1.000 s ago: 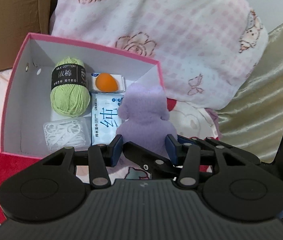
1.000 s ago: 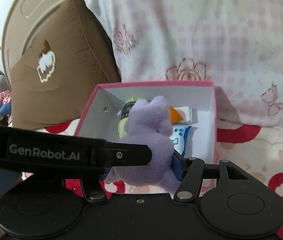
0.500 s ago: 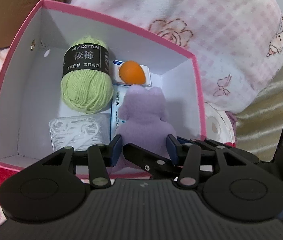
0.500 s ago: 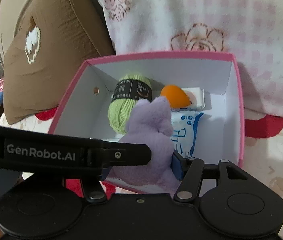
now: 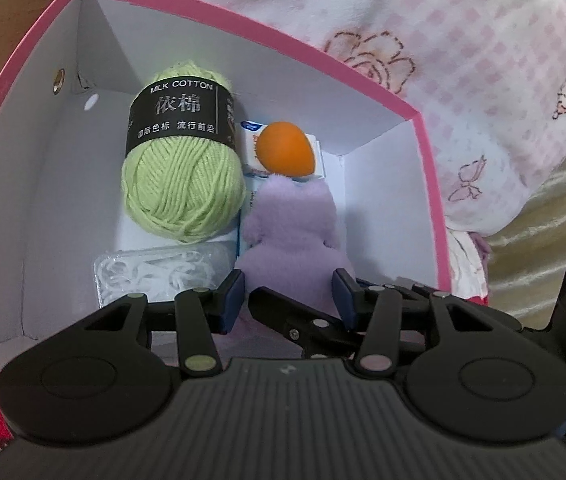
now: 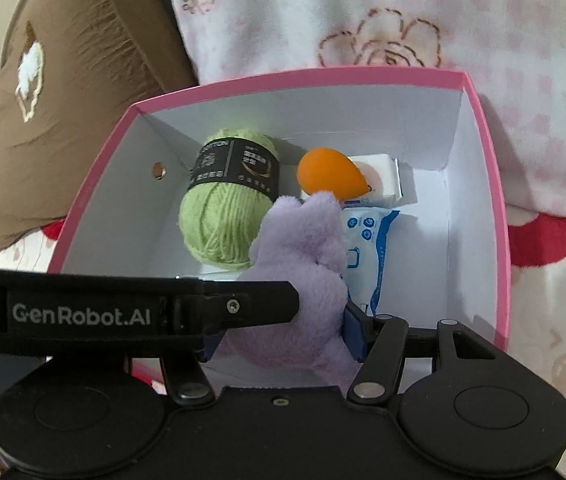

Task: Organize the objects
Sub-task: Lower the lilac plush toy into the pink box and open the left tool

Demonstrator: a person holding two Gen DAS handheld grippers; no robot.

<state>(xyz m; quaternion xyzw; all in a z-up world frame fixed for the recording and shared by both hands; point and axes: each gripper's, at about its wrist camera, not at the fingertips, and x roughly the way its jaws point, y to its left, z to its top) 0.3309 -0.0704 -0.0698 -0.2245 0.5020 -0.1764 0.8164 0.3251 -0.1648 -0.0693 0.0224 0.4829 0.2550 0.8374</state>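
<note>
Now purple plush toy (image 6: pixel 299 280) sits pinched between both grippers' jaws.

We see a box (image 5: pixel 219 28) of stiff card, matt white inside with a smooth pink rim. Inside it, the yarn ball (image 5: pixel 181 196) is soft twisted green cotton under a glossy black paper band. Just right of the yarn, the purple plush toy (image 5: pixel 291 228) looks fuzzy and matt, the orange egg shape (image 5: pixel 285 148) smooth and rubbery. Below the yarn lies a clear shiny plastic packet (image 5: pixel 159 272). Behind the box, the pink checked quilt (image 5: pixel 443 60) is soft fleecy cloth.
</note>
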